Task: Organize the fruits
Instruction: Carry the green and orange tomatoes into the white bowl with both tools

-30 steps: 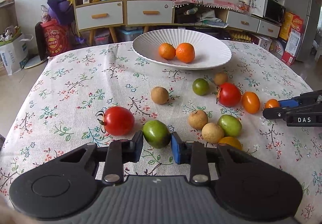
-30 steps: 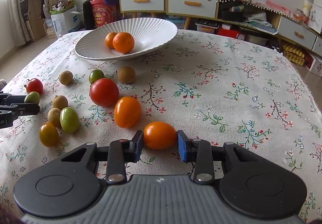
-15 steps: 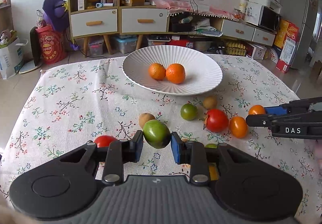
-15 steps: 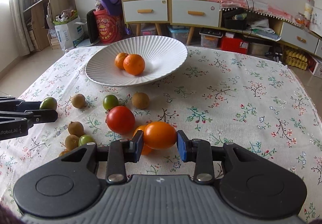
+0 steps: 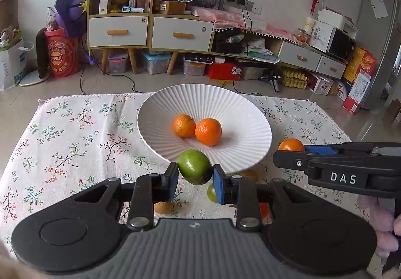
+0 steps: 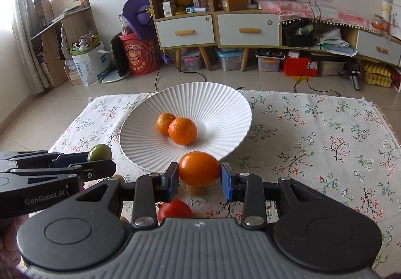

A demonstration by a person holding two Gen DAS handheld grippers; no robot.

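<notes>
On my left, the left gripper [image 5: 195,177] is clenched on a round green fruit [image 5: 195,166], lifted before the near rim of the ribbed white ceramic plate [image 5: 240,113] holding two small oranges [image 5: 208,131]. On my right, the right gripper [image 6: 199,176] clasps an oval orange tomato [image 6: 199,168] above the flowered tablecloth [image 6: 325,133].

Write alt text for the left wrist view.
The left gripper holds a green fruit just short of a white ribbed plate with two oranges in it, on a floral tablecloth. At right, the right gripper holds an orange fruit.
</notes>
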